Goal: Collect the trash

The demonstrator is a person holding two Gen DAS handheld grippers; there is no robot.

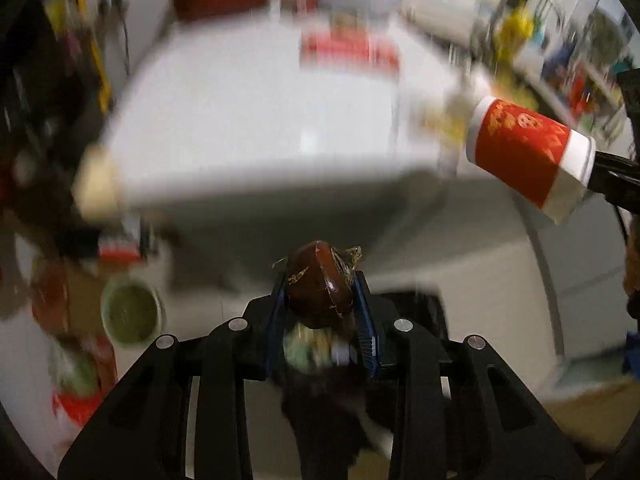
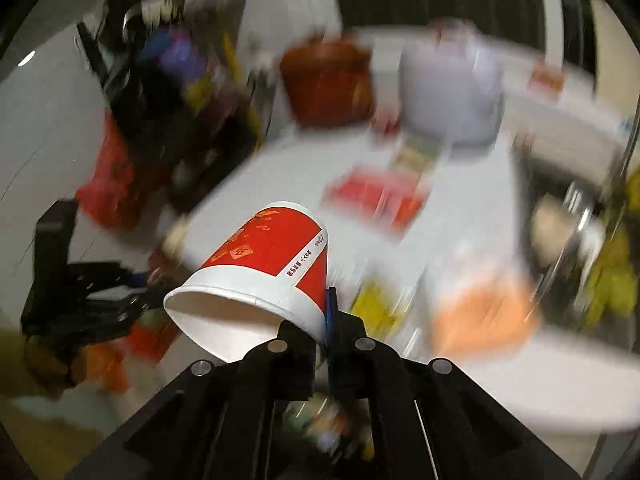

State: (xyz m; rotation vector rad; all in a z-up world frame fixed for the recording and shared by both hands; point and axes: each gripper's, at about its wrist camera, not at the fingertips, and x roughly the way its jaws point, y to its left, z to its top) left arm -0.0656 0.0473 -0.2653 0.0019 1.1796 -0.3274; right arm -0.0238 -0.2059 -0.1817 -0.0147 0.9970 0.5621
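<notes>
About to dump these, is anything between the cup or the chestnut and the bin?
The bin cannot be made out in these blurred views, so that cannot be judged. The left gripper holds the chestnut, and the right gripper pinches the cup by its rim.

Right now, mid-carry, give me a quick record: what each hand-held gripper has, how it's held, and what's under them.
left hand-held gripper: shut on a brown chestnut-like piece, pinched between the blue pads
right hand-held gripper: shut on the red and white paper cup, gripped at its rim wall
cup pose: tipped on its side, mouth toward the camera, looks empty
below: white table with blurred red packets; clutter under the grippers too blurred to identify
image quality: heavy motion blur in both views
</notes>
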